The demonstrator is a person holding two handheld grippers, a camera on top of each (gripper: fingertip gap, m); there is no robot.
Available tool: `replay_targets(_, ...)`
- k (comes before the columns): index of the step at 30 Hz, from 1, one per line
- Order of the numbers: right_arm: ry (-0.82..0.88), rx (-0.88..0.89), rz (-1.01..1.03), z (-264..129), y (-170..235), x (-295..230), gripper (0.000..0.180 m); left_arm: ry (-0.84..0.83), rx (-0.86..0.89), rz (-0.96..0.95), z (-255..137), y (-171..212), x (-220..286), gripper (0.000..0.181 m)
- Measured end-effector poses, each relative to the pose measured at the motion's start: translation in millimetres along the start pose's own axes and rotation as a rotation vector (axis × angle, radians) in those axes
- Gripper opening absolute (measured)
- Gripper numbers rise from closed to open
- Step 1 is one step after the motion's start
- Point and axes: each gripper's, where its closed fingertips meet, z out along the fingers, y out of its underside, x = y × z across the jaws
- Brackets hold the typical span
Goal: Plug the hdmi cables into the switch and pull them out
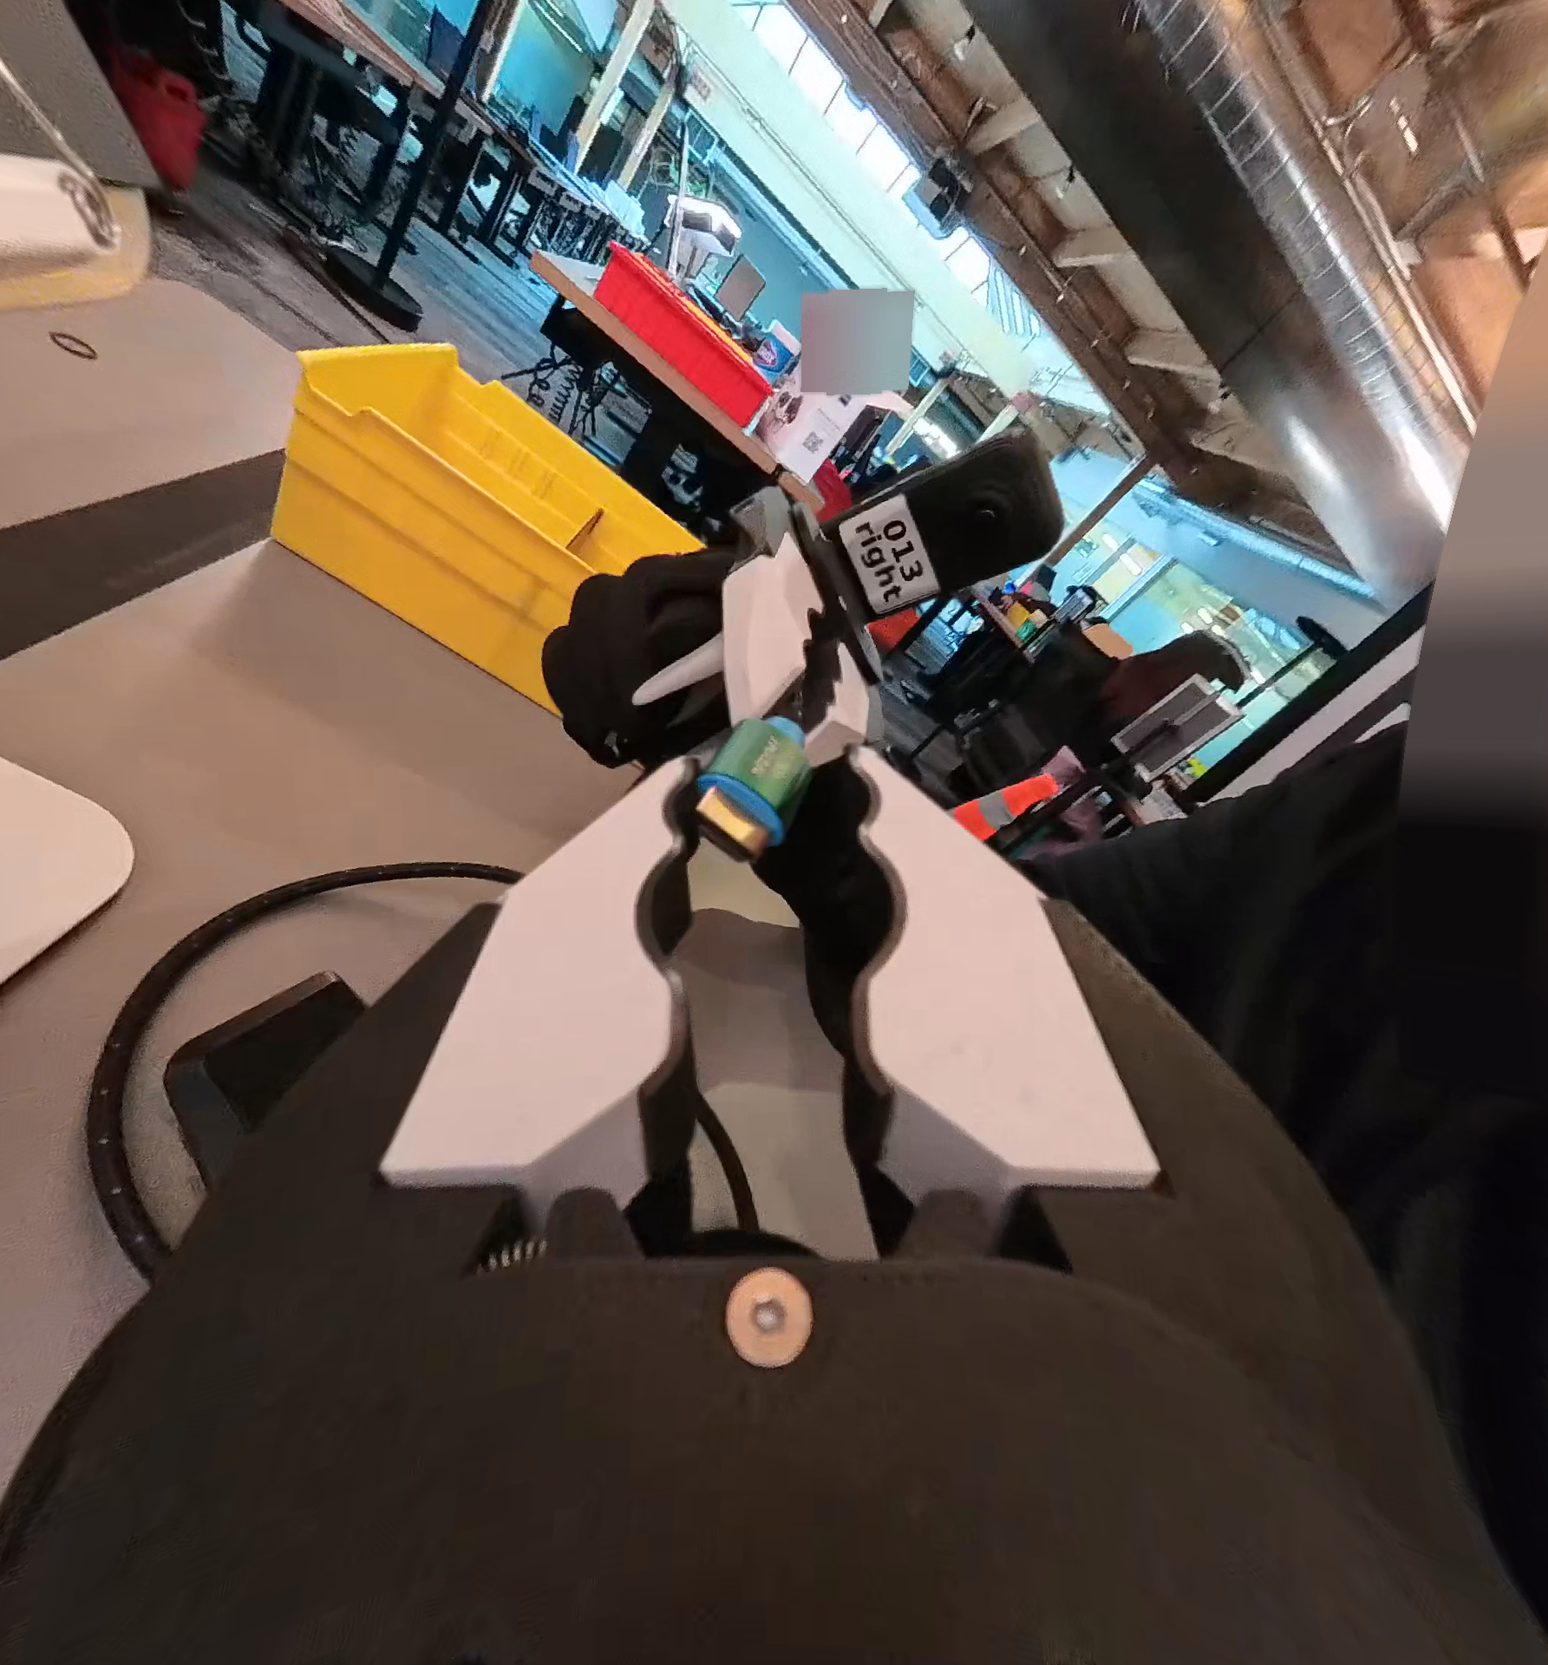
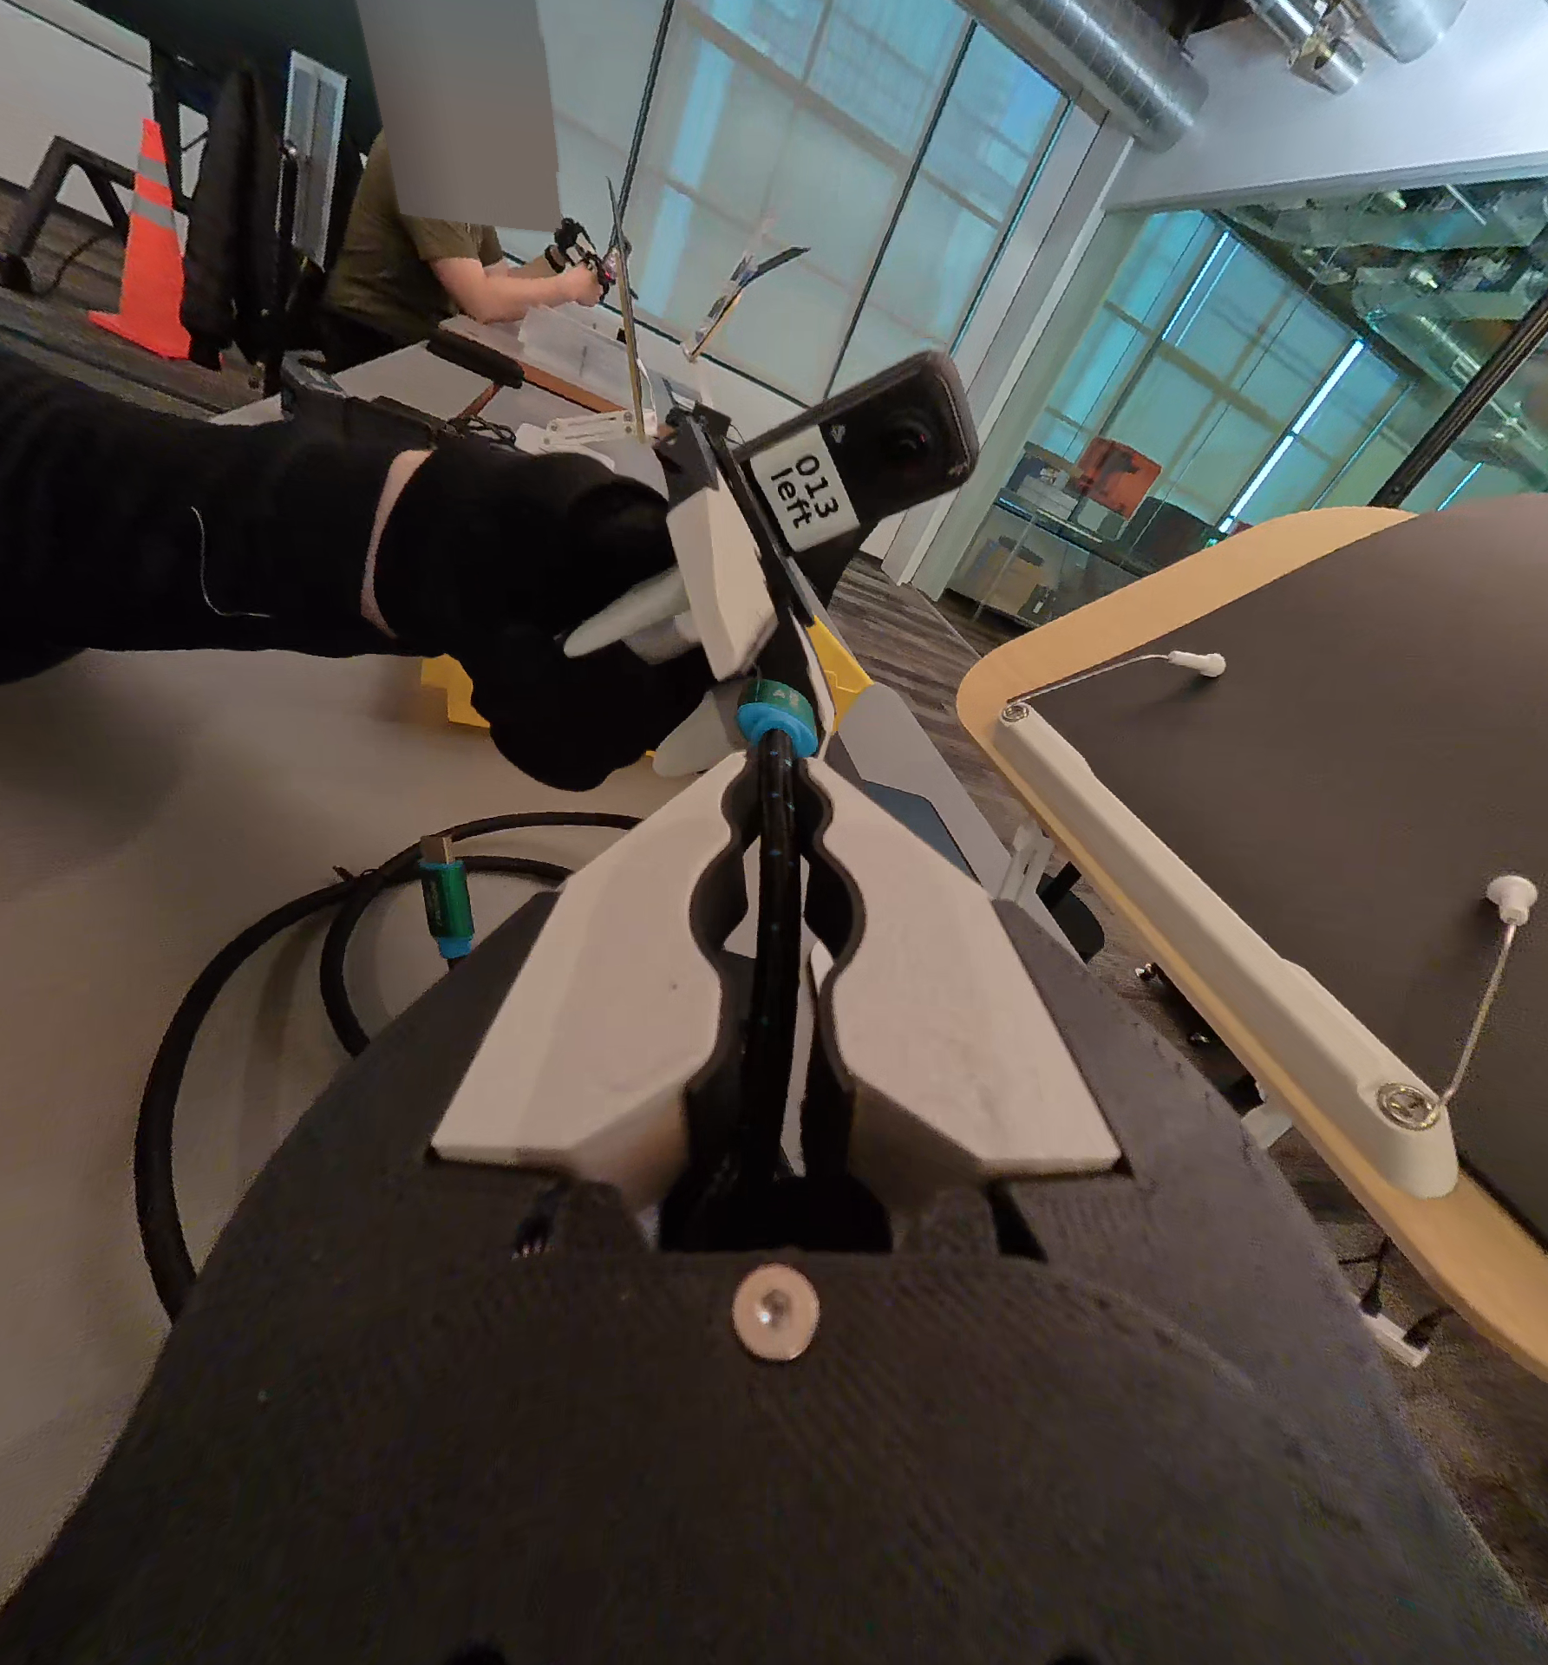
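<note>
The left wrist view sits just behind its own left hand-held gripper [image 1: 765, 811], low over the grey table [image 1: 211, 721] and tilted, looking along the fingers at the green-and-blue HDMI plug [image 1: 747, 797] close in front. Beyond the plug it faces the right hand-held gripper [image 1: 828, 734], the yellow bin [image 1: 446, 504] and an open workshop.

The right wrist view sits just behind the right hand-held gripper [image 2: 774, 775], equally low and tilted, facing the opposite way: the same HDMI plug [image 2: 774, 712] lies close ahead, with the left hand-held gripper [image 2: 752, 685] beyond it and tall windows behind.

Both views share the plug, the table and a part of the yellow bin [image 2: 455, 694].
</note>
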Motion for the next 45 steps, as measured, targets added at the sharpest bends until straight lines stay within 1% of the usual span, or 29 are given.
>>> replay_targets(1,-0.001,-0.001,-0.004,-0.1,-0.1,-0.3,0.004,0.005,0.001,-0.014,-0.3,0.9,-1.2,0.022)
replay_targets(4,0.002,-0.001,-0.012,0.4,-0.4,-0.3,0.004,0.019,0.006,-0.021,-1.3,1.0,-0.4,0.02)
replay_targets(7,0.015,-0.002,0.002,0.7,0.2,2.8,0.005,0.0,0.013,-0.005,-1.5,-0.6,-1.3,0.02)
replay_targets(8,0.018,0.002,0.008,0.6,-0.1,3.6,0.012,-0.009,0.005,0.0,-1.3,0.7,-2.1,0.019)
replay_targets(11,0.033,-0.004,0.01,1.8,0.1,5.8,0.024,-0.021,0.008,0.02,0.6,0.6,-2.5,0.019)
replay_targets(15,0.015,-0.02,0.036,5.3,2.0,3.6,0.031,-0.061,0.007,0.076,4.2,0.2,-3.2,0.019)
replay_targets(17,0.013,-0.021,0.045,6.1,2.8,3.4,0.029,-0.128,-0.008,0.139,4.8,1.0,-8.4,0.019)
replay_targets(20,0.007,-0.028,0.096,7.8,5.0,4.7,0.027,-0.172,-0.016,0.206,6.5,0.0,-8.1,0.018)
replay_targets(23,0.007,-0.042,0.115,10.8,10.7,4.6,0.023,-0.178,-0.016,0.243,8.5,-0.3,-5.6,0.018)
replay_targets(25,0.009,-0.008,0.137,11.5,8.6,5.3,0.021,-0.168,0.003,0.253,8.6,-2.5,-3.4,0.017)
replay_targets(30,-0.005,0.066,0.195,10.9,4.1,5.8,0.022,-0.166,0.023,0.299,8.7,-4.5,-1.1,0.017)
replay_targets(37,0.022,0.076,0.186,10.8,1.6,8.7,0.022,-0.163,0.044,0.3,7.0,-7.2,-1.0,0.018)
replay_targets(45,-0.001,0.142,0.26,7.6,-3.6,10.3,0.023,-0.169,0.064,0.327,5.5,-10.1,-0.1,0.018)
